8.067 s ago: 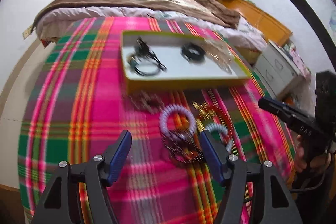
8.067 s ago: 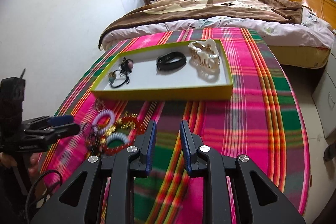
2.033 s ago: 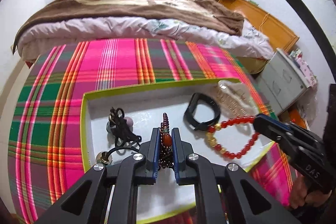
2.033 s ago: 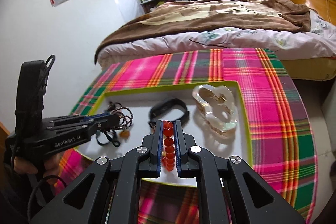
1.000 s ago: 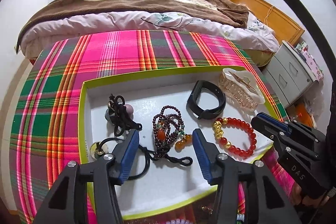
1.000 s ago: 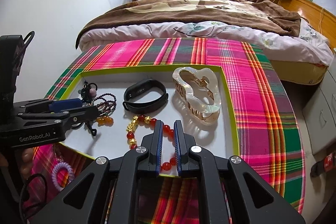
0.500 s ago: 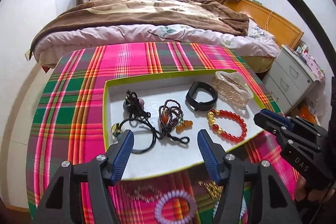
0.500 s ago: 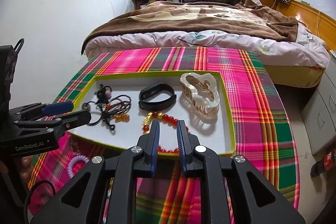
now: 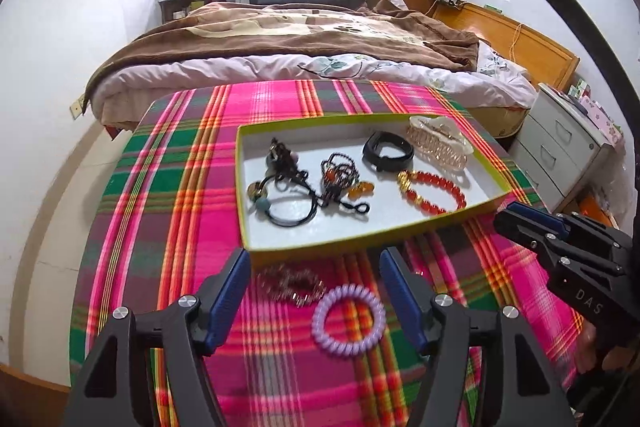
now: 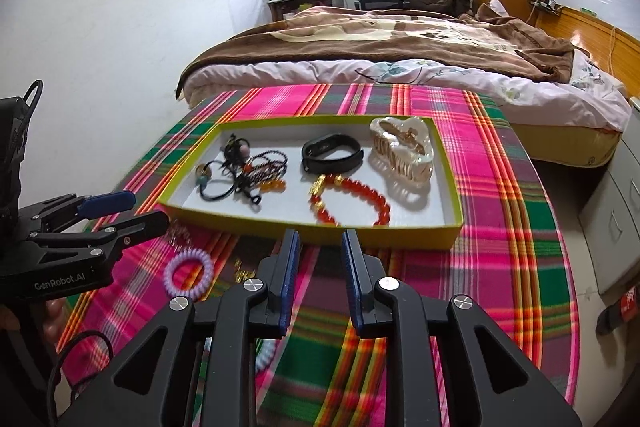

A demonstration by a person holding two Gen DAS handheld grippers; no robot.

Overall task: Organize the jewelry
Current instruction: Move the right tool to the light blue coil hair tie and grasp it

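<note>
A yellow-rimmed tray (image 9: 360, 237) (image 10: 312, 227) lies on the plaid cloth. In it are a red bead bracelet (image 9: 432, 190) (image 10: 350, 205), a dark bead string (image 9: 340, 173) (image 10: 262, 173), a black cord piece (image 9: 286, 187), a black band (image 9: 388, 151) (image 10: 332, 151) and a clear hair claw (image 9: 438, 143) (image 10: 402, 147). My left gripper (image 9: 314, 267) hangs over the cloth in front of the tray, jaws opening, nothing between them. Below it lie a purple coil hair tie (image 9: 348, 321) (image 10: 188, 273) and a sparkly bracelet (image 9: 290, 283). My right gripper (image 10: 318, 247) is also empty, jaws opening.
The table (image 9: 132, 187) is round with its edge close on the left and right. A bed (image 9: 280, 39) stands just behind it. A grey drawer unit (image 9: 568, 147) is at the right. Small gold pieces (image 10: 244, 273) lie on the cloth near the hair tie.
Both grippers have drawn back from the tray toward the near side of the table. The bead string and red bracelet now lie in the tray. The purple hair tie has come into view.
</note>
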